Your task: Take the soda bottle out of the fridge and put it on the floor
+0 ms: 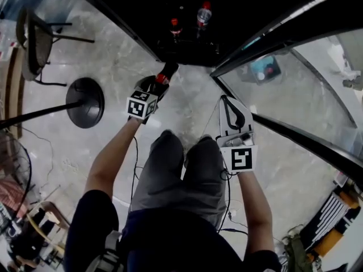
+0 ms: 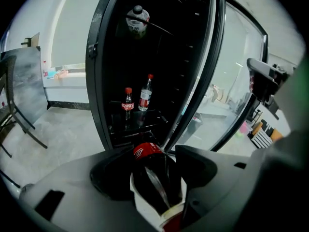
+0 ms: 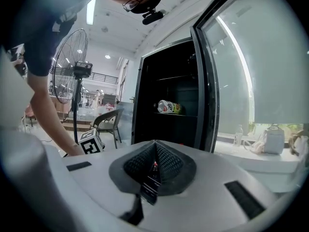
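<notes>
Open fridge [image 2: 99, 71] with two bottles [image 2: 145, 94] inside; left tool [image 2: 155, 164] tight on soda bottle [image 2: 153, 183], right tool [image 3: 153, 170] clenched, empty.

Grey floor, open fridge's low shelf.
Floor [image 1: 113, 61]: round black stand base [image 1: 85, 102] left, chair [image 1: 35, 44] far left. Fridge shelf [image 2: 140, 119]: dark bottle [image 2: 128, 103] and clear bottle [image 2: 145, 94], upright, side by side.

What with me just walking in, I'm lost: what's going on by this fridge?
A person holds a gripper in each hand. The left gripper is shut on a dark soda bottle, out in front of the open fridge and not yet set on the floor. The right gripper is shut and empty. Two more bottles stand inside.
</notes>
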Available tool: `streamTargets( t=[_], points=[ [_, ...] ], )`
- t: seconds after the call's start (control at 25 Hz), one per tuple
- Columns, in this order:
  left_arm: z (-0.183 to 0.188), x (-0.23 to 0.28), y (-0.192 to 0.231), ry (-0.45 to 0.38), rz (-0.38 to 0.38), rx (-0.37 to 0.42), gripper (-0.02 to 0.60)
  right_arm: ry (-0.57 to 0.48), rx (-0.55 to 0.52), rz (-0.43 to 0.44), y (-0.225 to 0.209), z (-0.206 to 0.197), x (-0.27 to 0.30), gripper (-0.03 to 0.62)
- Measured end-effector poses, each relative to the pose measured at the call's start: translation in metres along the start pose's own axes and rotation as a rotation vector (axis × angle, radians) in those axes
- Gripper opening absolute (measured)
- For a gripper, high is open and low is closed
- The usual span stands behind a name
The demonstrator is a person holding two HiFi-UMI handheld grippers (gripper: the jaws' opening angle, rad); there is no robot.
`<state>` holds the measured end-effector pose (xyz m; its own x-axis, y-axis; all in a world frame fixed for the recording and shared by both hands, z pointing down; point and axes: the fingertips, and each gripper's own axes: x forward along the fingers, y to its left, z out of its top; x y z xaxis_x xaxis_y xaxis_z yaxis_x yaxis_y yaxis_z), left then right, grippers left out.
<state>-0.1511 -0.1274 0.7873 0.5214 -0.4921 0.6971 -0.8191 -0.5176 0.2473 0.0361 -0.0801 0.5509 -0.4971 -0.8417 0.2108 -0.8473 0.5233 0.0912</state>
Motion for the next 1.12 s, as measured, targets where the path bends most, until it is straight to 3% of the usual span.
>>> streamTargets(
  t=[1.12],
  points=[
    [-0.162, 0.138, 0.048, 0.167, -0.002, 0.005, 0.281, -0.001, -0.038, 0.069, 0.014, -0.129, 0.045, 0.017]
  ],
)
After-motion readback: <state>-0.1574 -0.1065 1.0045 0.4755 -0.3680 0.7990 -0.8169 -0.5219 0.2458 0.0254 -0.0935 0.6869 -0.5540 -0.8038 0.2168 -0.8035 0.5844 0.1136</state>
